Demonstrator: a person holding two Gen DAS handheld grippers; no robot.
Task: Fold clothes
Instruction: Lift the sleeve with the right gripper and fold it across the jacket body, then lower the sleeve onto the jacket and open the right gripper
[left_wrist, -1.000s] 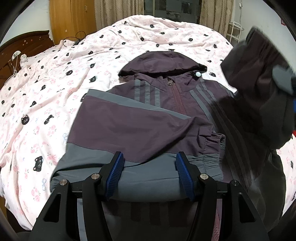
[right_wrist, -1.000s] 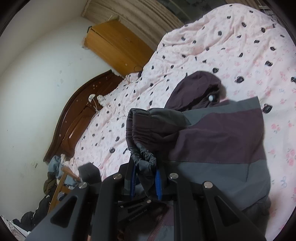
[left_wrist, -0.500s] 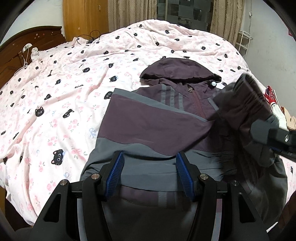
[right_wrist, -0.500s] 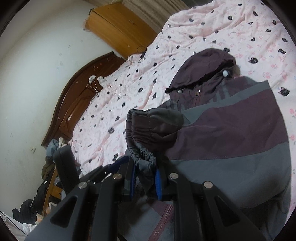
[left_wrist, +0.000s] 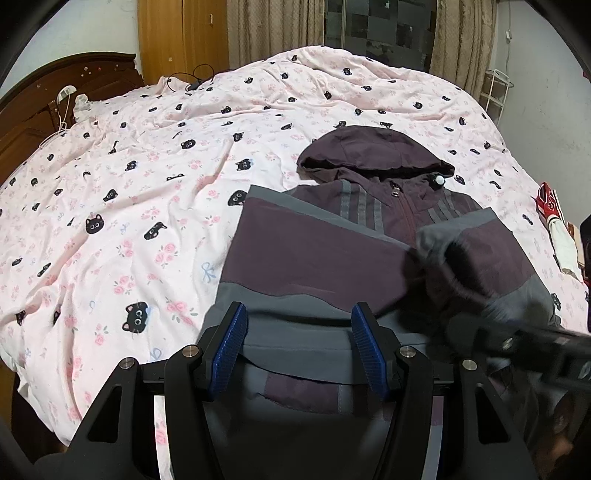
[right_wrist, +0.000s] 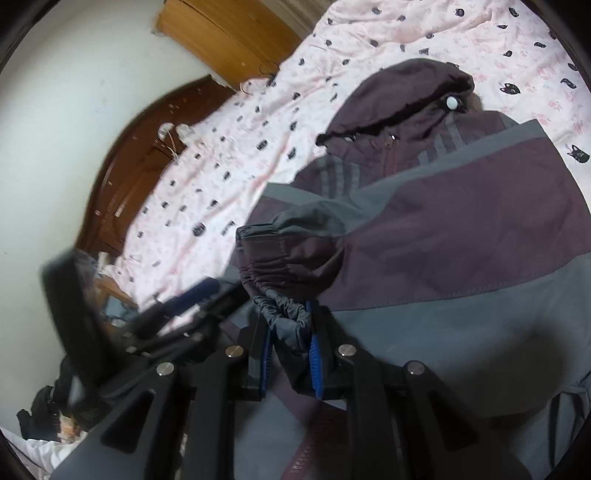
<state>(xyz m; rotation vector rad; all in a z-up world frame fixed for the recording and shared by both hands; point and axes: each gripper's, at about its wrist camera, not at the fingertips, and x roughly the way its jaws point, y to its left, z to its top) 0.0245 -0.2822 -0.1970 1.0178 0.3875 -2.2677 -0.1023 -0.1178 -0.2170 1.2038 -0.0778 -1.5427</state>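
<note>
Right claw pinching cuff; left claw spread, empty. Lay sleeve flat across jacket, smooth before release.

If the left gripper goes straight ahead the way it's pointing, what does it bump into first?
Probably the jacket: its folded-over grey and purple sleeve lies right ahead of the open left gripper. Depth is hard to judge.

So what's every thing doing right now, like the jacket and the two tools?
Jacket: spread flat on the bed, zipped, hood up top.
Left sleeve: already folded across the chest.
Right sleeve cuff: pinched in the right tool, held over the jacket.
Right tool: shut on the cuff.
Left tool: open, holding nothing, above the jacket's hem.
Bedspread: wrinkled, covering the bed.
</note>
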